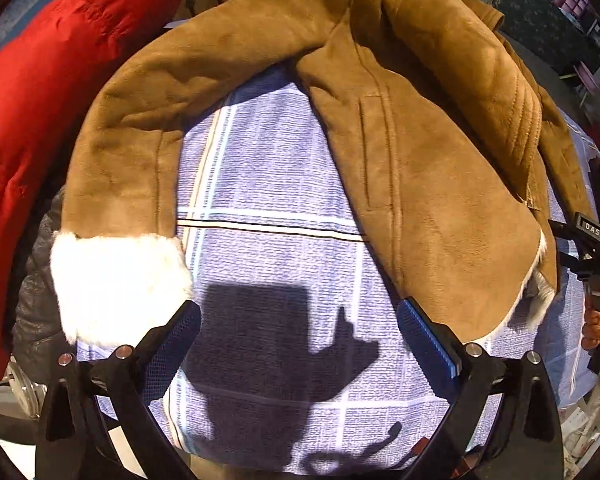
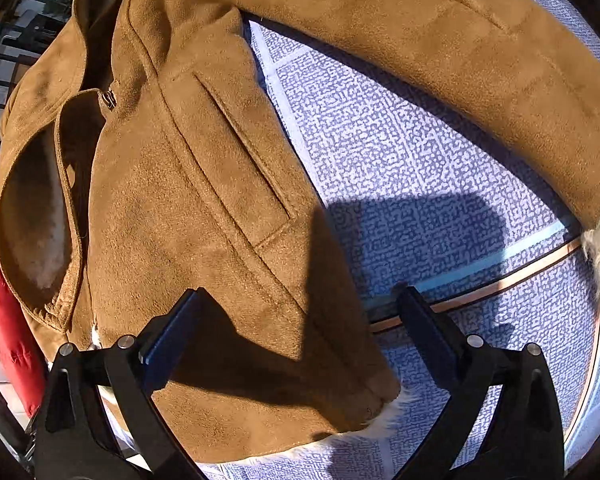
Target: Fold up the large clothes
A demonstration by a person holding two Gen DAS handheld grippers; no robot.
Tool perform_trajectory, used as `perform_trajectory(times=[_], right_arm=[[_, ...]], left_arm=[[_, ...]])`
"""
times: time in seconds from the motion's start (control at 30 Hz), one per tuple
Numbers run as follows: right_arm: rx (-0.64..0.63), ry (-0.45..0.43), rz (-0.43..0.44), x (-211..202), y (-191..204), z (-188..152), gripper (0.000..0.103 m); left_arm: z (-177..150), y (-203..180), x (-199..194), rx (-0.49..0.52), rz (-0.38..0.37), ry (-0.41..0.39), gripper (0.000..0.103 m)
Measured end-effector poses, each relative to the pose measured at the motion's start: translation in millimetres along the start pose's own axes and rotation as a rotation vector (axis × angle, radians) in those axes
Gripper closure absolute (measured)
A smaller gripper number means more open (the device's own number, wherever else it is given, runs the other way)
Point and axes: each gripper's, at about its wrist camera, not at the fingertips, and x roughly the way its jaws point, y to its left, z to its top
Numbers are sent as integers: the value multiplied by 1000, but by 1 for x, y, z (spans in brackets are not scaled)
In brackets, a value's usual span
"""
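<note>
A brown suede jacket (image 1: 420,168) with white fleece lining lies spread on a blue checked cloth (image 1: 268,200). Its sleeve (image 1: 140,120) curves to the left and ends in a white fur cuff (image 1: 116,284). My left gripper (image 1: 300,340) is open and empty above the cloth, between the cuff and the jacket's hem. My right gripper (image 2: 300,328) is open and empty over the jacket's lower front corner (image 2: 260,320), near the pocket slit (image 2: 252,172). The right gripper also shows in the left wrist view (image 1: 588,248) at the right edge.
A red padded garment (image 1: 40,120) lies left of the jacket, also showing in the right wrist view (image 2: 8,320). A dark grey garment (image 1: 36,300) lies under it. The cloth (image 2: 420,160) has light and brown stripes. Furniture stands beyond the far edge.
</note>
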Motion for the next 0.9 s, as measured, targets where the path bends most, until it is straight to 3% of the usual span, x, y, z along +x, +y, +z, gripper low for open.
perform_trajectory(times=[0.1,0.17,0.27,0.37,0.43,0.57,0.67,0.7,0.73,0.77,0.8,0.83,0.87,0.9], right_arm=[[21,11,43,-10,4,-1,72],[42,17,123,-20,5,-5,79],[108,-41,302,-61,0,-12,85],[170,-113,495,-142,-10,-22,88],[134,-143,496,-181,-2,-35,89],[94,-171,600,-252,26,-70,90],[101,-156,686,-272,35,-99,89],[83,-141,676,-267,33,-105,85],[63,-133,598,-260,25,-107,81],[60,-147,441,-249,21,-116,51],[72,-161,178,-241,14,-118,19],[88,-183,-37,-229,3,-118,19],[100,-190,-51,-220,-8,-119,19],[135,-185,-10,-210,-19,-119,19]], left_arm=[[1,16,2,-83,-24,13,6],[0,21,6,-153,-61,29,6],[3,15,11,-147,-89,38,6],[9,7,11,-130,-119,31,6],[14,2,12,-117,-141,29,6],[21,-4,4,-91,-179,4,6],[22,-1,-4,-107,-234,-13,6],[22,-1,-3,-112,-241,-12,6],[21,-1,1,-111,-237,-3,6],[21,-1,5,-107,-229,8,6],[20,-2,11,-101,-219,23,6],[21,-2,12,-99,-212,35,6],[21,-2,16,-98,-209,41,6],[20,-3,18,-94,-207,43,6]])
